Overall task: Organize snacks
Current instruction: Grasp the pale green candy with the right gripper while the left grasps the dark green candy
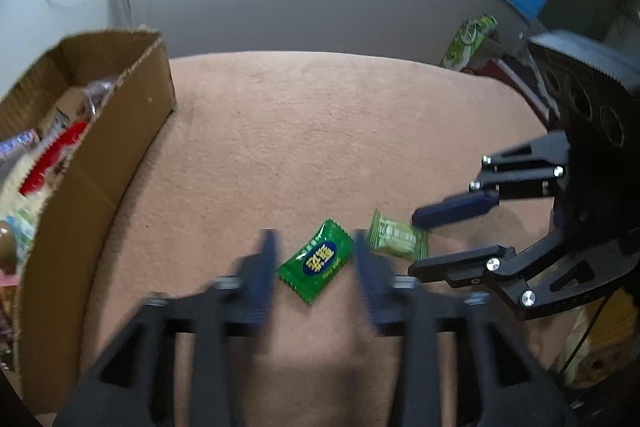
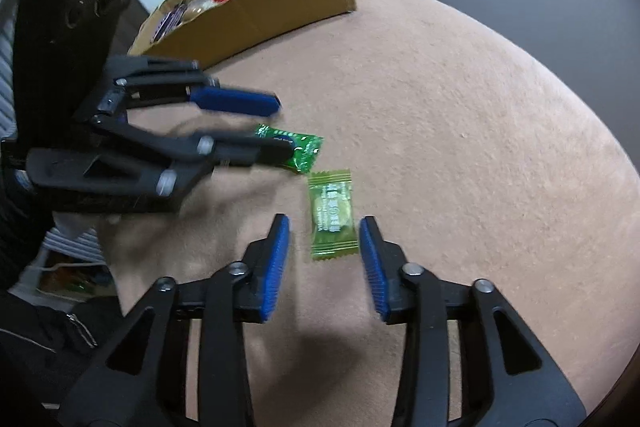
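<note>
**Two green candies bracketed, neither pinched**

While both grippers are pointed down at the tan cloth surface (image 1: 320,131), each is seen spread around one sweet, with no pad contact visible.

Left wrist view:
- Left gripper (image 1: 316,261) is held with jaws apart, fingers motion-blurred. The dark green candy (image 1: 317,261) is seen flat on the cloth between them, tilted, small gaps on both sides.
- The light green candy (image 1: 396,239) is found just beside it at 3 o'clock, partly hidden behind the right-hand finger.
- The right gripper (image 1: 416,241) is seen coming in from 3 o'clock, jaws parted, tips near that light green candy.
- The cardboard box (image 1: 132,155) is placed at 9 to 10 o'clock, open-topped, with mixed snack packets (image 1: 52,155) inside. It is well apart from both candies.
- A green snack bag (image 1: 470,41) is seen past the cloth's far edge at 1 o'clock.

Right wrist view:
- Right gripper (image 2: 325,227) is spread; the light green candy (image 2: 332,215) is lying lengthwise between the blue pads (image 2: 276,267), clear gap on each side, not pinched.
- The dark green candy (image 2: 296,147) is located at 11 o'clock of it, nearly touching corner to corner, partly covered by the lower finger of the left gripper (image 2: 280,127), which is entering from 9 o'clock with jaws apart.
- The box (image 2: 264,11) is seen at 11 o'clock on the cloth's far edge.

Both candies are resting on the cloth, outside the box.
</note>
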`<action>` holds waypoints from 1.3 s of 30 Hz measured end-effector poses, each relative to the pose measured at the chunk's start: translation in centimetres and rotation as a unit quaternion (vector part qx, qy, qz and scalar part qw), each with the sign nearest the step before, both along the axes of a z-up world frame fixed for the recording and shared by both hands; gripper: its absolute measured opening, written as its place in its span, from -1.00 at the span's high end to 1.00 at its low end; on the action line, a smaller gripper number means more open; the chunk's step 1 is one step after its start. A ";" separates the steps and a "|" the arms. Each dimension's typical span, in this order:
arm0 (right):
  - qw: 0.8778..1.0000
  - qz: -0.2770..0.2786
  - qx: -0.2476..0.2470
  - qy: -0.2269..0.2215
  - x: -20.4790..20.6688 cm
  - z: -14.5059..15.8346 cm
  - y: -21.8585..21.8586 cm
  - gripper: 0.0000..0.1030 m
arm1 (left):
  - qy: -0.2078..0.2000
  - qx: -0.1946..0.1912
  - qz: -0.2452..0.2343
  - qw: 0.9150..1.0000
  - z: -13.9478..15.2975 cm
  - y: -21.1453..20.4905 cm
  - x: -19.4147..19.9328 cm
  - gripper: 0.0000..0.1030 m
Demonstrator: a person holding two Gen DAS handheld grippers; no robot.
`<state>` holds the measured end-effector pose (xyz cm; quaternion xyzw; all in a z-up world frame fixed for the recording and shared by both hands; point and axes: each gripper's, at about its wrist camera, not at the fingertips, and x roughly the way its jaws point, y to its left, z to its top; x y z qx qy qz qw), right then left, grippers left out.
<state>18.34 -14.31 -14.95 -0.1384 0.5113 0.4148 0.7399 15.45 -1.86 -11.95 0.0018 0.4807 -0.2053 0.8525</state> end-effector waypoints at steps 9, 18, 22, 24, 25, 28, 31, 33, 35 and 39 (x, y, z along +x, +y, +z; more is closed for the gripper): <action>0.999 0.007 -0.017 -0.033 -0.2 0.1 0.2 0.16 | -0.023 0.097 -0.059 0.993 -1.2 -3.3 -0.2 0.09; 0.997 0.016 -0.036 -0.063 -1.0 0.0 0.9 0.16 | -0.026 0.092 -0.044 0.994 -1.3 -3.1 0.2 0.28; 0.996 0.015 -0.047 -0.074 -0.9 0.0 1.3 0.20 | -0.030 0.092 -0.028 0.995 -1.3 -2.7 -0.2 0.50; 0.995 0.014 -0.058 -0.085 -1.0 0.0 1.6 0.32 | -0.032 0.089 -0.024 0.995 -1.4 -2.7 -0.3 0.53; 0.994 0.015 -0.063 -0.091 -1.1 0.0 1.7 0.35 | -0.033 0.089 -0.021 0.995 -1.4 -2.6 -0.4 0.55; 0.993 0.012 -0.070 -0.099 -1.3 0.1 1.6 0.55 | -0.037 0.092 -0.014 0.995 -1.4 -2.4 -0.7 0.55; 0.992 0.005 -0.071 -0.103 -1.5 0.2 1.4 0.56 | -0.040 0.086 -0.007 0.995 -1.3 -1.8 -1.3 0.56; 0.992 -0.003 -0.067 -0.105 -1.6 0.4 1.2 0.57 | -0.041 0.080 0.002 0.996 -1.2 -1.5 -1.3 0.56; 0.992 -0.012 -0.062 -0.108 -1.5 0.7 0.9 0.57 | -0.044 0.076 0.008 0.996 -1.0 -1.3 -1.4 0.56; 0.992 -0.025 -0.045 -0.112 -1.4 1.8 0.3 0.57 | -0.057 0.069 0.020 0.996 0.0 -0.7 -1.8 0.56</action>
